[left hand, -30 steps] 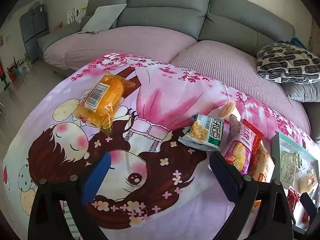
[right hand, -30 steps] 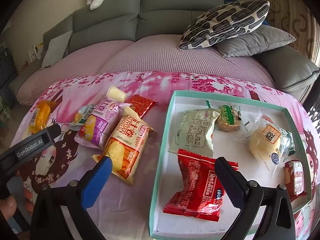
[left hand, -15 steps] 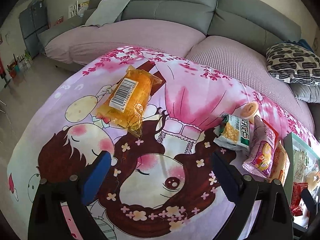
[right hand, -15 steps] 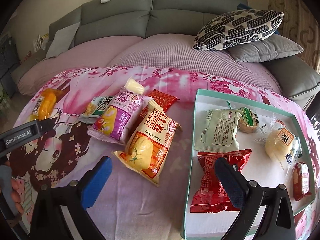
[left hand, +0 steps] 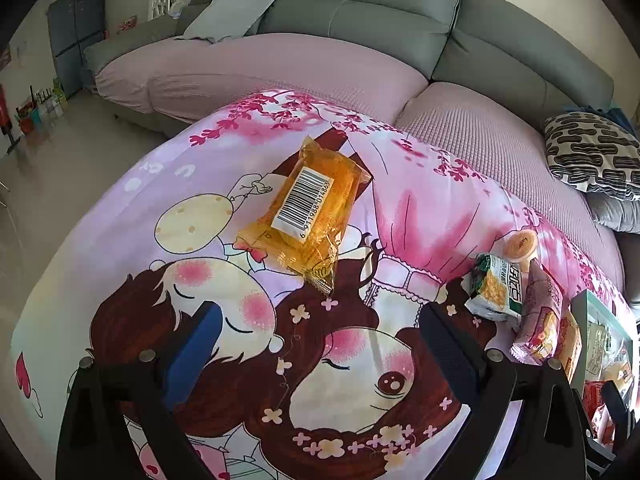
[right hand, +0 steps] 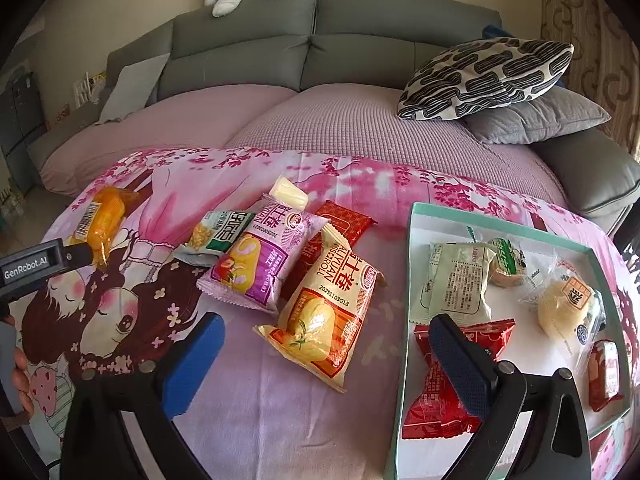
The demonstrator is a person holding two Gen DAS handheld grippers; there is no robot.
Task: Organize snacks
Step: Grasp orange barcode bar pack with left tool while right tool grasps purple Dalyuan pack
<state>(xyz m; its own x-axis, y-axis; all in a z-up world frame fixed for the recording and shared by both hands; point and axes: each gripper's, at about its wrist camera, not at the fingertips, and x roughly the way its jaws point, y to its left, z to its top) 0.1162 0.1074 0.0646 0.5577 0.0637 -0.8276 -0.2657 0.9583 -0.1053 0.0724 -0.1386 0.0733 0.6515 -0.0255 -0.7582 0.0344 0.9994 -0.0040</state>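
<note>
My left gripper [left hand: 320, 344] is open and empty, low over the cartoon cloth, with an orange barcode snack pack [left hand: 308, 208] lying just ahead of it. My right gripper [right hand: 324, 340] is open and empty above a yellow cake-roll pack [right hand: 328, 320]. Beside that pack lie a purple pack [right hand: 260, 264], a green-white pack [right hand: 218, 236], a red pack [right hand: 344, 220] and a small pale roll [right hand: 288, 194]. The teal-rimmed tray [right hand: 408, 280] at the right holds several snacks, including a red wrapper [right hand: 440, 384].
The pink cartoon cloth [left hand: 420, 208] covers the table. A grey sofa with purple cushions [right hand: 320, 128] stands behind, with a patterned pillow [right hand: 484, 76]. The left gripper's body [right hand: 28, 268] shows at the left edge of the right wrist view.
My left gripper has moved left toward the orange pack, which now sits centred ahead. My right gripper has shifted left from over the tray to over the yellow pack.
</note>
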